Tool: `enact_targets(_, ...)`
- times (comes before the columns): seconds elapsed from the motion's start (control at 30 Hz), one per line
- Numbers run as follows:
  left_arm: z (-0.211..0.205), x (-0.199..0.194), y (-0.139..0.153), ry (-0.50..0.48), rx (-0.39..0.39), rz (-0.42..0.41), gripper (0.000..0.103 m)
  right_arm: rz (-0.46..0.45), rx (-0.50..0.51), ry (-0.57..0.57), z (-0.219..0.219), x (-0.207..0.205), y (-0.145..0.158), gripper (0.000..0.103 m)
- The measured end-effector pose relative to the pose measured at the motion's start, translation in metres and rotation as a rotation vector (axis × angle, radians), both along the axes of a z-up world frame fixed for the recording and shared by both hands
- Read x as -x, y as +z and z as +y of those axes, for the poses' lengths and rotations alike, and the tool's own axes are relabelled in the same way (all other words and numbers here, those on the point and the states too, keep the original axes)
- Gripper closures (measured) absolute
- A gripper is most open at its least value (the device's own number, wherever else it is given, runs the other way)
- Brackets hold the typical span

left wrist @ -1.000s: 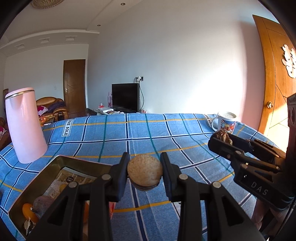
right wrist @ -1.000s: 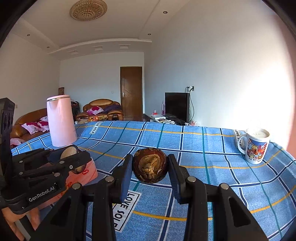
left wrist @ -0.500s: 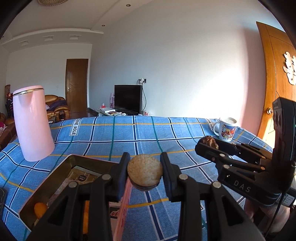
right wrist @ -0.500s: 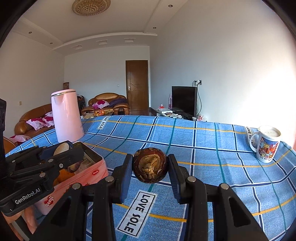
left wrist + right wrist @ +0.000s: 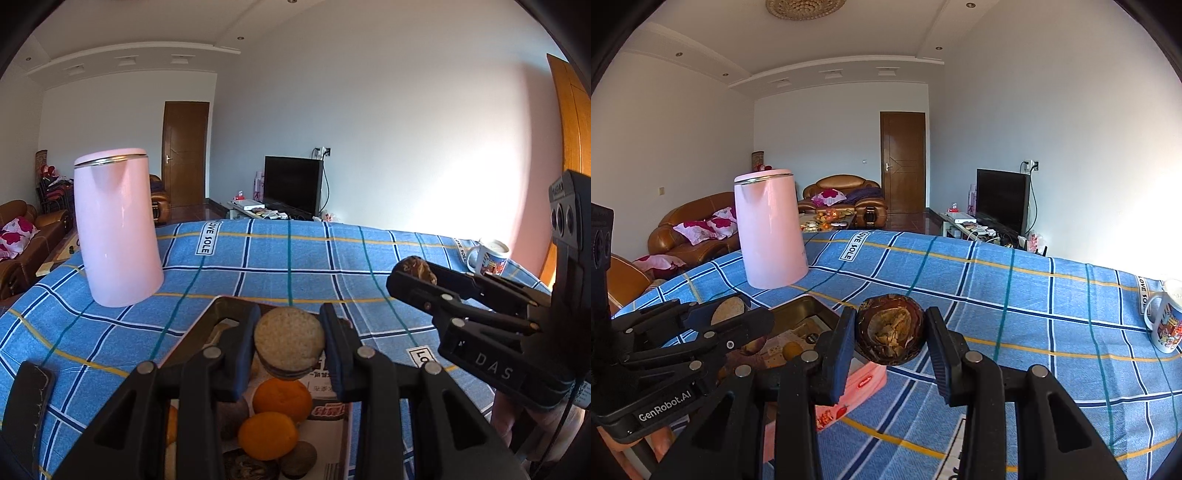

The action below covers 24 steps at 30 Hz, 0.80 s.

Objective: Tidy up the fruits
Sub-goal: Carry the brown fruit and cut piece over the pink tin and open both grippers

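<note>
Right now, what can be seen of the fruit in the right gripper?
The fruit is round and dark brown, with a glossy rind and a torn patch facing the camera that shows dry tan flesh. The right gripper is shut on it, one pad against each side, holding it clear above the blue checked cloth, just right of the tin. In the left view only its top shows.

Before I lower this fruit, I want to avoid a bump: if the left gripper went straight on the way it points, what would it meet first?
Probably the open tin, whose far rim lies just past the left gripper and its tan fruit; the pink kettle stands off left. Depth is unclear.
</note>
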<state>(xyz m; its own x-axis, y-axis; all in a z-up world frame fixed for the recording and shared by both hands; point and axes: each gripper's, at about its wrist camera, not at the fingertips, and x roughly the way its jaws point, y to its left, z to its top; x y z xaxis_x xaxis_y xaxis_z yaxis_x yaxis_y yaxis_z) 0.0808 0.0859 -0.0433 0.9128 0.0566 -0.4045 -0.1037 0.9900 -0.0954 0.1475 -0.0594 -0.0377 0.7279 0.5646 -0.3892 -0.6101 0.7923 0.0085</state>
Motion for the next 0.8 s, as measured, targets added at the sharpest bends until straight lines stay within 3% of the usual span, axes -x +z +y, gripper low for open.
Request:
enact_targets(0.4, 0.035, -0.01, -0.005, 0.04, 0.021, 0.059, 0.068, 0.07, 0.048, 0.058, 0.051, -0.01, -0.016, 0.063)
enact_targets(0.8, 0.055, -0.024, -0.013, 0.058, 0.024, 0.129, 0.068, 0.135, 0.093, 0.067, 0.075, -0.025, -0.029, 0.063)
